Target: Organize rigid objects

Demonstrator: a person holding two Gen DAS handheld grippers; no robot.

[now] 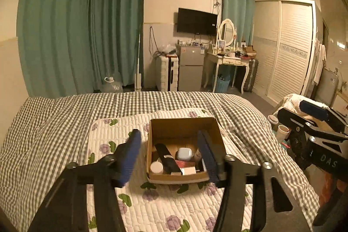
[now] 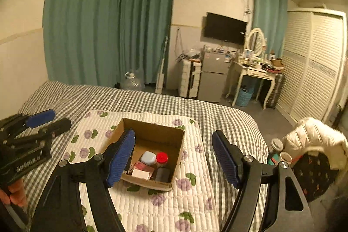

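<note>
An open cardboard box [image 1: 182, 125] stands on a quilted floral mat [image 1: 165, 206] on the bed. It holds a black remote [image 1: 167, 159], a pale blue case [image 1: 184, 153], a white round lid [image 1: 156, 167], a white block [image 1: 188, 170] and a reddish packet. In the right wrist view the box [image 2: 152, 134] also shows a red-capped bottle [image 2: 162, 158] and a dark case [image 2: 162, 174]. My left gripper [image 1: 169, 153] is open and empty above the box's near side. My right gripper [image 2: 174, 158] is open and empty, its left finger over the box's left wall.
The bed has a grey checked cover [image 1: 54, 123]. To the right of the bed stand cups [image 1: 282, 132] and a chair with a white jacket [image 2: 315, 140]. Across the room are a fridge [image 1: 190, 67], a dressing table [image 1: 230, 60] and a wardrobe [image 1: 287, 47].
</note>
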